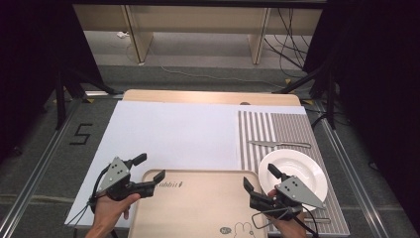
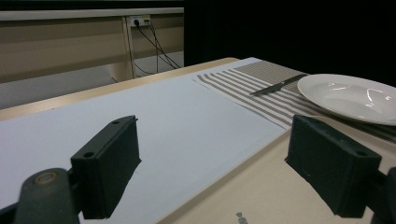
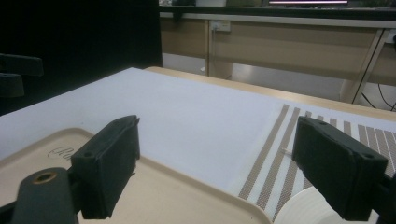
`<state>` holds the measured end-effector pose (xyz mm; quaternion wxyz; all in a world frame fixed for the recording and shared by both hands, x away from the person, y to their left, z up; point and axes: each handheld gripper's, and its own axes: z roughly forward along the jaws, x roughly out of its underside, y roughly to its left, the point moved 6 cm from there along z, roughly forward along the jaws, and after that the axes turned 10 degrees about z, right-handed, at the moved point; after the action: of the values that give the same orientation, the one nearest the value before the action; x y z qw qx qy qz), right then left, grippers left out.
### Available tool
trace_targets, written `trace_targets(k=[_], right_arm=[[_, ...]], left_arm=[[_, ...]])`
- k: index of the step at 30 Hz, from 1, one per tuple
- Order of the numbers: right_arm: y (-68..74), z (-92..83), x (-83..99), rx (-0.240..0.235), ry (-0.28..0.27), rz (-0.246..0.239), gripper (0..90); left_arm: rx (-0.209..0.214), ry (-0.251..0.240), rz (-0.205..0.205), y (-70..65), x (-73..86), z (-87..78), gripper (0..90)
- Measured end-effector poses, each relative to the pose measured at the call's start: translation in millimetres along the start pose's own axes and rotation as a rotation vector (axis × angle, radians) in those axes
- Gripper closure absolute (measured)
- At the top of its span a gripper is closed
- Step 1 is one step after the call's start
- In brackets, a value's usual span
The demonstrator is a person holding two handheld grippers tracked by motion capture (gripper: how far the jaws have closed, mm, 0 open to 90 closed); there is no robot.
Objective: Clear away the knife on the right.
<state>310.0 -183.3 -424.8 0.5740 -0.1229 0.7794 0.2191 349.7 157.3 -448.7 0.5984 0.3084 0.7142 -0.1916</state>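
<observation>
Grippers idle at tray (image 1: 198,208) near corners: left gripper (image 1: 148,171) jaws apart, empty; right gripper (image 1: 260,179) jaws apart, empty, just beside plate (image 1: 302,171). Knife (image 1: 280,144) beyond plate on mat. Looks like pre-grasp; next likely: right reaches plate rim, closes.

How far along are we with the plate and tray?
Nothing looks done: the tray is bare, and the plate and knife sit on the striped mat. Both grippers, left and right, are open, holding nothing. Any grasping and moving is left.
</observation>
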Motion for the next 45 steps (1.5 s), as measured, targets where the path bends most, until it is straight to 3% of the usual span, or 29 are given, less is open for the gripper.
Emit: trace_targets(k=[15,20,27,32,33,34,36,42,43,45], right_arm=[[-7.9,1.0,-5.9,0.010,0.001,-0.036,16.0],[-19.2,-1.4,-18.1,0.008,0.035,-0.049,16.0],[-29.6,-3.6,-35.5,-0.005,0.031,-0.097,16.1],[-42.2,-8.8,-51.7,0.021,0.065,-0.085,16.1],[-44.5,-9.5,-55.5,0.020,0.082,-0.090,16.1],[-50.8,-9.2,-61.9,0.059,0.104,-0.121,16.1],[-54.6,-10.1,-68.0,0.075,0.133,-0.139,16.1],[-66.4,-5.7,-83.1,0.058,0.191,-0.176,16.2],[-70.9,-0.7,-84.3,0.047,0.242,-0.173,16.3],[-77.5,4.5,-86.0,0.056,0.279,-0.196,16.3]], left_arm=[[0.004,0.006,0.009,-0.3,0.5,0.1,16.2],[0.001,0.018,0.013,0.4,2.4,1.4,16.2],[0.000,0.019,0.014,0.5,2.3,1.8,16.2],[-0.001,0.020,0.013,1.0,2.8,2.4,16.2],[0.003,0.014,0.010,1.1,2.9,3.0,16.2],[0.002,0.013,0.009,1.3,3.0,3.1,16.2],[-0.005,0.025,0.008,2.2,3.7,2.4,16.2],[0.009,0.008,0.008,1.4,3.1,3.5,16.2],[0.011,0.008,0.010,1.0,3.2,3.5,16.2],[0.011,0.008,0.011,1.0,3.2,3.2,16.2]])
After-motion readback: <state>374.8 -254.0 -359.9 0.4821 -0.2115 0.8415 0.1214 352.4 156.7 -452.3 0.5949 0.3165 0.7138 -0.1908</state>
